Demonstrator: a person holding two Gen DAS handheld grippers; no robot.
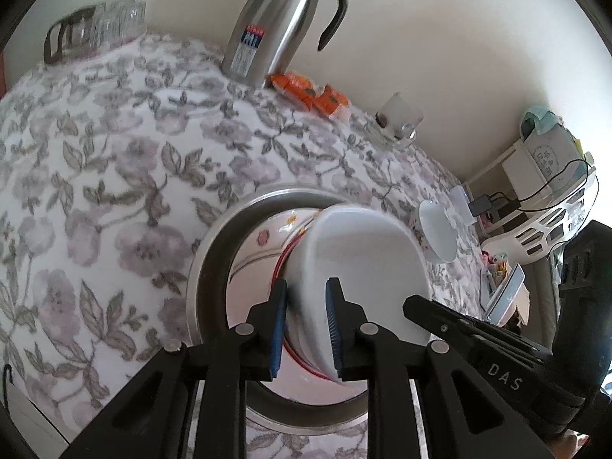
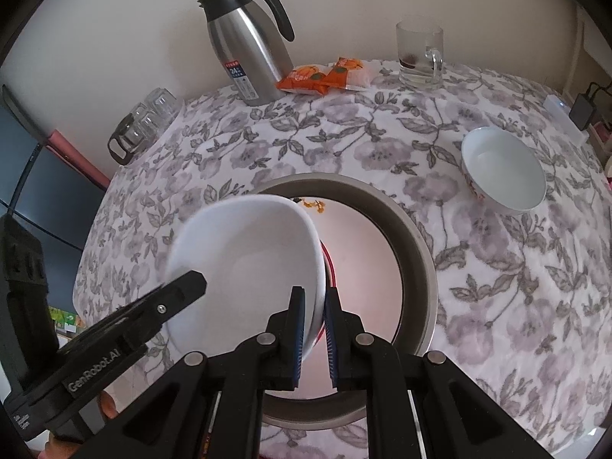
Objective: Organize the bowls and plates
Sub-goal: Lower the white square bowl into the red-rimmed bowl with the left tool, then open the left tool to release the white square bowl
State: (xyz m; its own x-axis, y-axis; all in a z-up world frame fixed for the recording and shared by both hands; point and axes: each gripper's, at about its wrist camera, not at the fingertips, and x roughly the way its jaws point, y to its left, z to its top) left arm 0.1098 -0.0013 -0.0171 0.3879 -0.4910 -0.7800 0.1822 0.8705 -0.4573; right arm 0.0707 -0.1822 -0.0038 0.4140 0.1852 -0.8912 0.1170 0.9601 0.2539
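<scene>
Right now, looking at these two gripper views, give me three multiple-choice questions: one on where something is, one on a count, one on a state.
1. Where is the steel jug?
A. by the wall at the table's far edge
B. inside the metal pan
C. on the floor

2. How many bowls show in the right wrist view?
A. one
B. two
C. four

3. How is the held bowl?
A. flat on the cloth
B. upside down
C. tilted, gripped at its rim

Key: 1 A, it stands beside the orange packets. 2 B, the held one and another bowl on the tablecloth. 3 C, both the left gripper and right gripper pinch it above the metal pan.
</scene>
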